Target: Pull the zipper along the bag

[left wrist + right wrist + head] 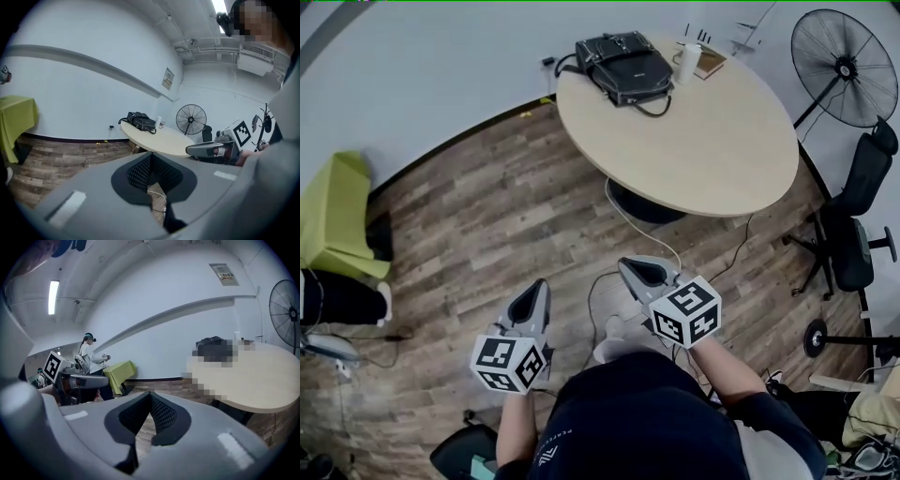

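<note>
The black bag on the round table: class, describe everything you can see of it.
The black bag is boxy and looks like leather, with a slight sheen. It lies flat on the round table, at its far edge by the wall. A dark strap loops out from its near side and another curves off its left end. Whether its zipper is open is too small to tell. A white cup stands close on its right; contact is unclear. Otherwise only the table touches it.
</note>
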### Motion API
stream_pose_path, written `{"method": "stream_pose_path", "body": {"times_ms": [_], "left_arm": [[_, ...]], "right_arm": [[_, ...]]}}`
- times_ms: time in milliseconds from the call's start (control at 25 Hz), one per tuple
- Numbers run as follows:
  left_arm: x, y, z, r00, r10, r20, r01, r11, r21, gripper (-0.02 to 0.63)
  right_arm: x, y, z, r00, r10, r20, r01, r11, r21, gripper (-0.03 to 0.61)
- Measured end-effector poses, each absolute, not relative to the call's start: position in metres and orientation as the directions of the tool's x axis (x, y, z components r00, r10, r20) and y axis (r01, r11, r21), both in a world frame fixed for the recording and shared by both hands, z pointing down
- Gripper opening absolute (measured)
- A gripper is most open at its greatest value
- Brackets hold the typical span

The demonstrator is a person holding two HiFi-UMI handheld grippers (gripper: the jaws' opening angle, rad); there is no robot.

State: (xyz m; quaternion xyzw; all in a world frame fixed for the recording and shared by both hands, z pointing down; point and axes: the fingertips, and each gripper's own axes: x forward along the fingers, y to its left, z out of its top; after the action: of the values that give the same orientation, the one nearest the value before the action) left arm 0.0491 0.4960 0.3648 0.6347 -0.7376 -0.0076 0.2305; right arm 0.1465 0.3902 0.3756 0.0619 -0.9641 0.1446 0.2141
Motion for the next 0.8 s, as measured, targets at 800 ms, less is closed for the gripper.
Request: {"method": "stream_pose_path", "body": {"times_ms": [800], "left_arm": [[0.026, 0.334, 0.361, 0.022, -0.939, 0.344, -0.959, 0.077, 0.273, 0.018]], "right_arm": [[0.129, 0.261, 0.379, -0.909, -0.182, 0.375, -0.295, 0.917, -0.269, 0.003]]}}
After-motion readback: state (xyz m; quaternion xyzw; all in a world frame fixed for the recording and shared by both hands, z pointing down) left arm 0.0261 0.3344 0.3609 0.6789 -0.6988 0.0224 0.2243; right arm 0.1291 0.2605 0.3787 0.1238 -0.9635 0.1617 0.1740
